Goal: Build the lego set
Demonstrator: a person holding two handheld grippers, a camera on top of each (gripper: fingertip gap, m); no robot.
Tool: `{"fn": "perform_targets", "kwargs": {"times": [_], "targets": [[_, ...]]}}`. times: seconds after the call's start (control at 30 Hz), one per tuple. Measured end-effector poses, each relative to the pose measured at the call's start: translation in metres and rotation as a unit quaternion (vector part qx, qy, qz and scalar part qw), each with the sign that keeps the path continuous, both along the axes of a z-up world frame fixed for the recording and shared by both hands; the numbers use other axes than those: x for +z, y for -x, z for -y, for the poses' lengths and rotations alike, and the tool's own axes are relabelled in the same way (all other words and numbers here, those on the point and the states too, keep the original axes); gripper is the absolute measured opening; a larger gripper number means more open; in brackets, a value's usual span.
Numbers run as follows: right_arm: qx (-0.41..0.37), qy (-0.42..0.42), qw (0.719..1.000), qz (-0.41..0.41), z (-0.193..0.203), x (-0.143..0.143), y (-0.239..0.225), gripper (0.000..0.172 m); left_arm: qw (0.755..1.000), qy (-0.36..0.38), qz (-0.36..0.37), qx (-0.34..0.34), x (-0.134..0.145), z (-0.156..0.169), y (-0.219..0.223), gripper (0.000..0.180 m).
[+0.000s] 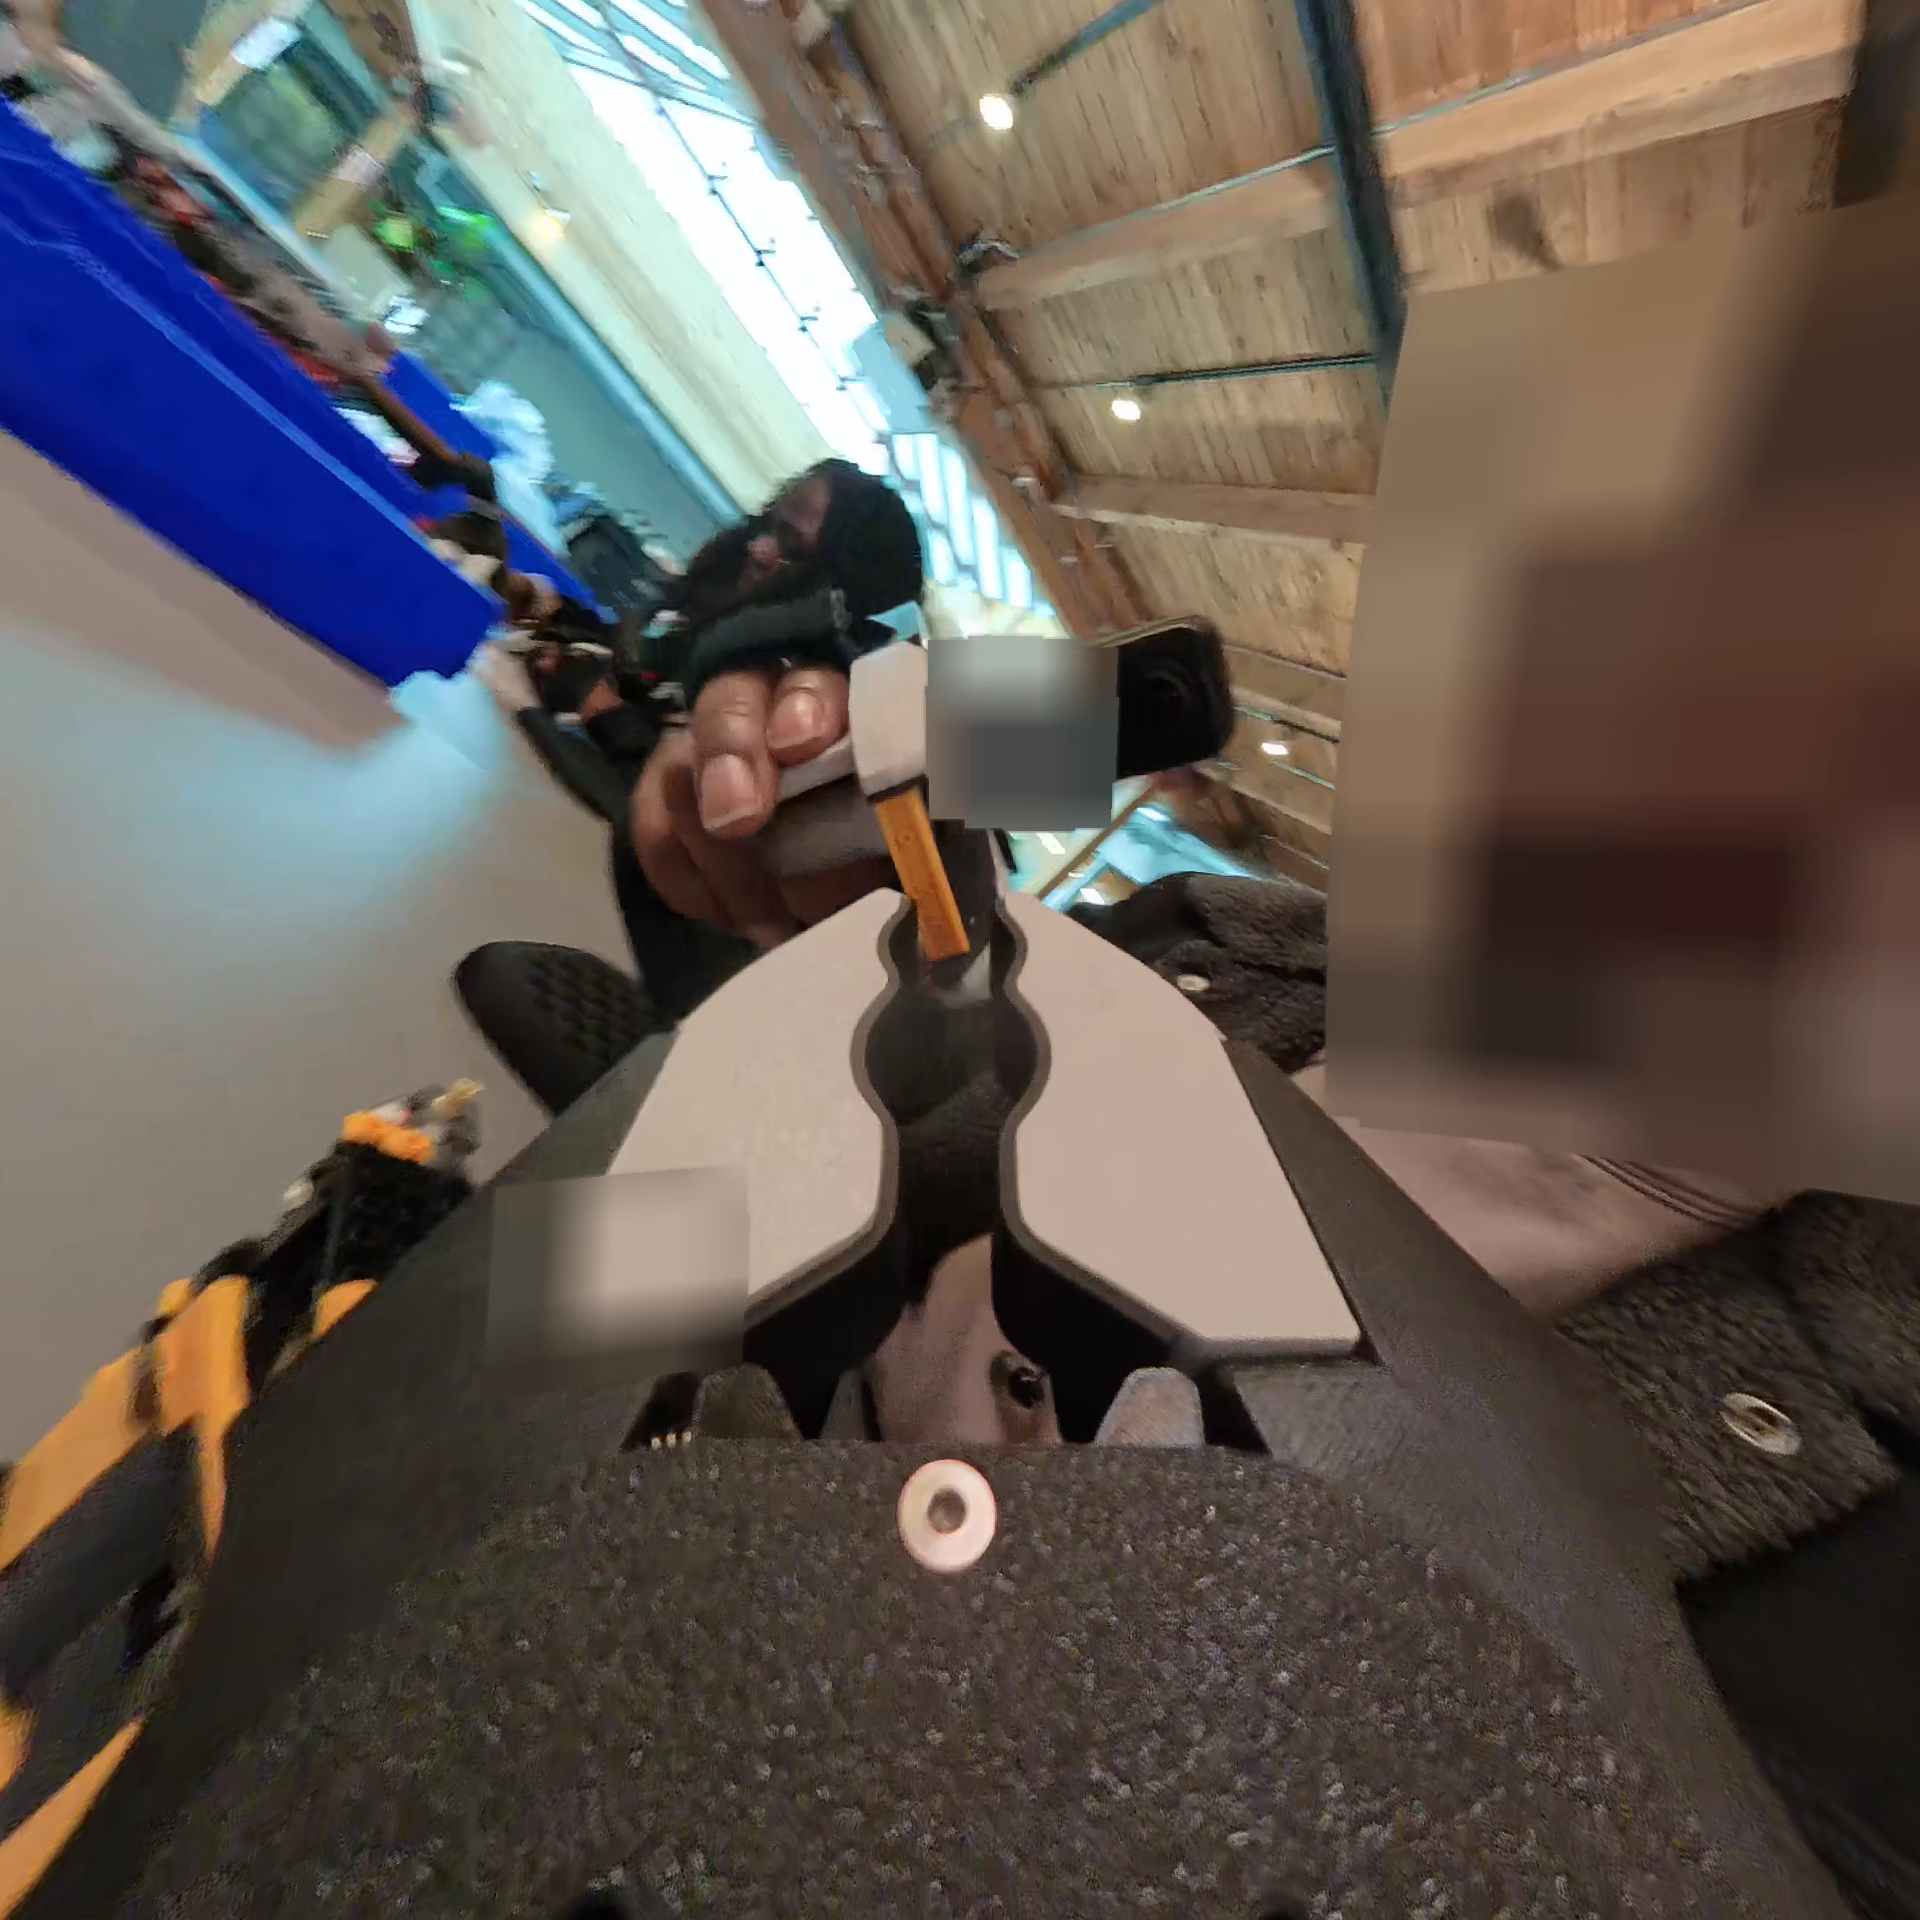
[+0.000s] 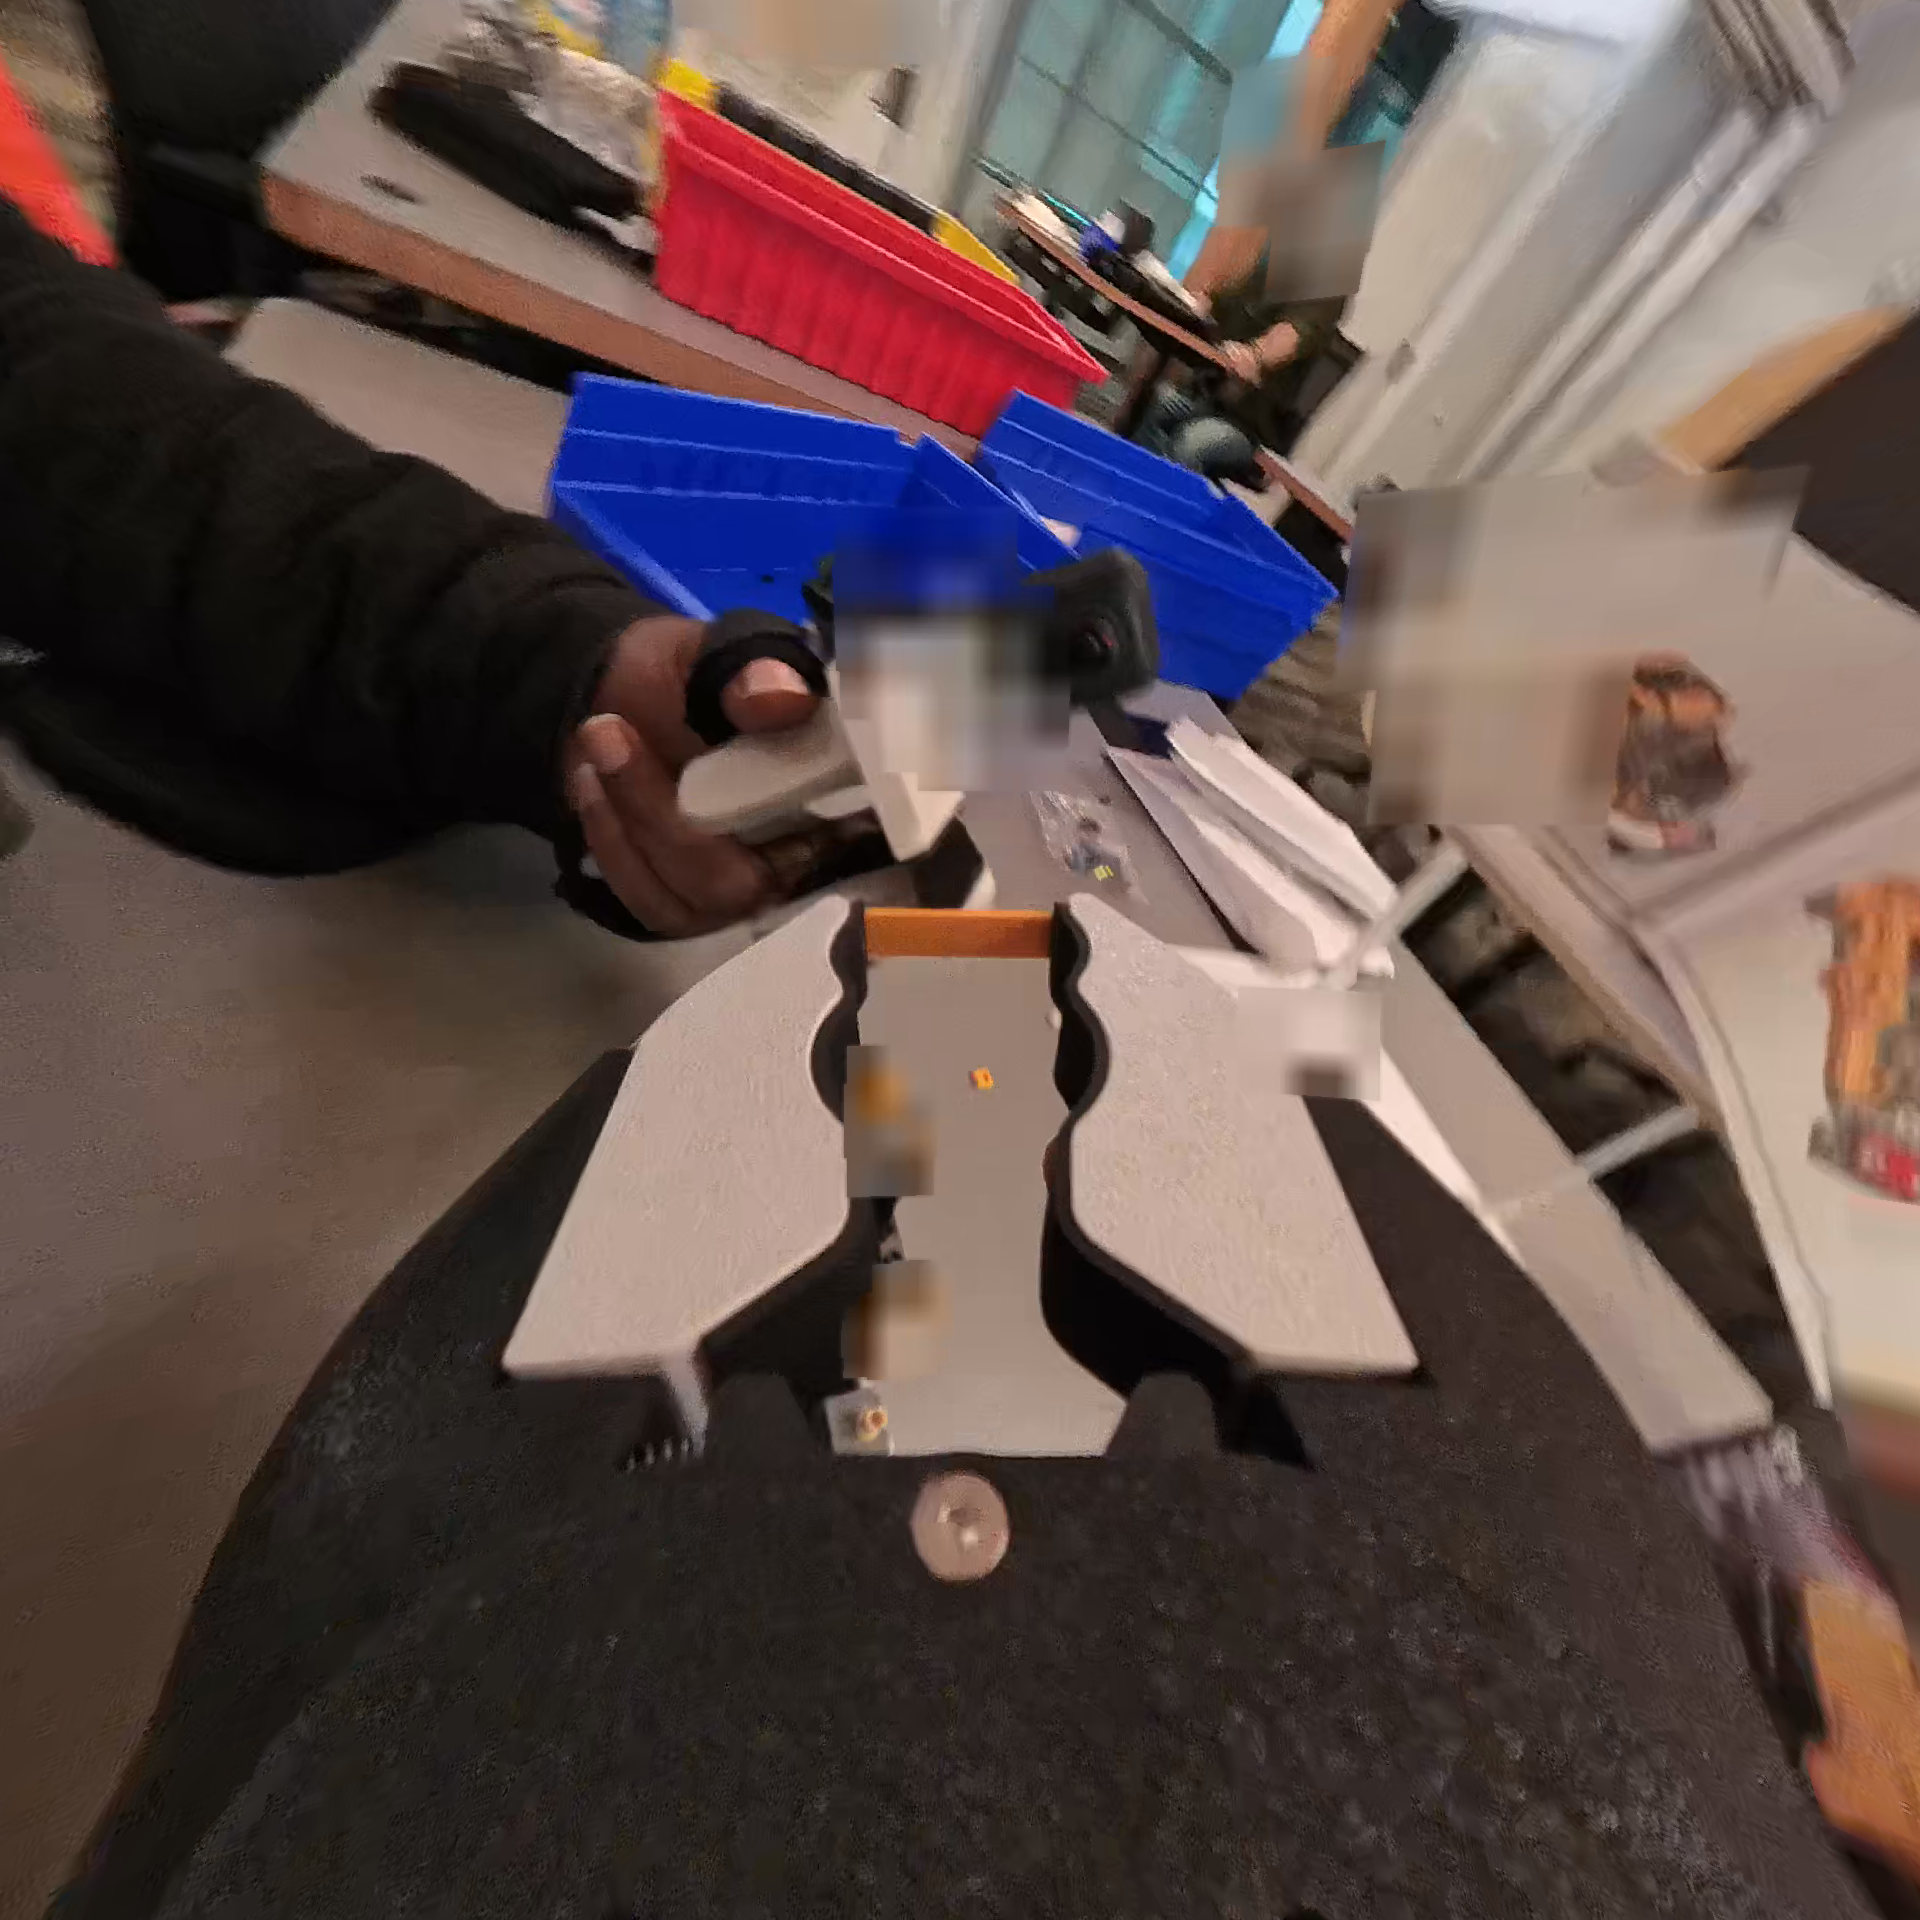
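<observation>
An orange bar (image 2: pixel 956 933) spans the gap between the right gripper (image 2: pixel 958 940) fingertips, lengthwise across, both pads pressing its ends. In the left wrist view the same bar's end dips between the left gripper (image 1: pixel 951 951) tips, which stand narrowly apart; whether they press it I cannot tell. Behind lie blue bins (image 2: pixel 727 499), a red bin (image 2: pixel 831 270), white paper sheets (image 2: pixel 1268 831) and a small plastic bag (image 2: pixel 1086 847) on the grey table (image 2: pixel 208 1039).
</observation>
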State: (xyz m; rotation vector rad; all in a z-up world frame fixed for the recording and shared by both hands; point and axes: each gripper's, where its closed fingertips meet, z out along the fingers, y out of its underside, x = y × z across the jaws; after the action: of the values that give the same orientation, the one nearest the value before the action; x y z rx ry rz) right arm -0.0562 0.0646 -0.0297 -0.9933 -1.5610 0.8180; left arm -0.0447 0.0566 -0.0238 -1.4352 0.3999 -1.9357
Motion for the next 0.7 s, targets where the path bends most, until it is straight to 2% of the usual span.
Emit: {"fn": "perform_targets", "kwargs": {"times": [0.1,0.13,0.27,0.4,0.5,0.6,0.7], "targets": [[-0.08,0.02,0.996,0.022,-0.013,-0.017,-0.002,0.034,0.989,0.0,-0.127,0.07,-0.027,-0.012,-0.002,0.02],[-0.099,0.018,0.994,0.033,-0.014,-0.023,-0.003,0.034,0.985,-0.005,-0.149,0.088,-0.03,-0.014,-0.003,0.022],[-0.146,-0.013,0.987,0.062,-0.012,-0.04,0.0,0.034,0.967,0.002,-0.231,0.105,-0.049,-0.015,-0.01,0.021],[-0.162,-0.043,0.982,0.088,-0.011,-0.053,0.001,0.034,0.959,0.01,-0.266,0.092,-0.059,-0.01,-0.013,0.005],[-0.119,-0.051,0.987,0.092,-0.001,-0.055,-0.001,0.034,0.962,0.018,-0.269,0.048,-0.062,0.0,-0.015,0.003],[-0.02,-0.108,0.987,0.119,0.013,-0.057,-0.011,0.034,0.962,0.023,-0.269,-0.026,-0.065,0.015,-0.018,0.003],[0.073,-0.145,0.975,0.154,0.026,-0.056,-0.022,0.032,0.95,0.016,-0.296,-0.101,-0.07,0.033,-0.022,0.003]]}}
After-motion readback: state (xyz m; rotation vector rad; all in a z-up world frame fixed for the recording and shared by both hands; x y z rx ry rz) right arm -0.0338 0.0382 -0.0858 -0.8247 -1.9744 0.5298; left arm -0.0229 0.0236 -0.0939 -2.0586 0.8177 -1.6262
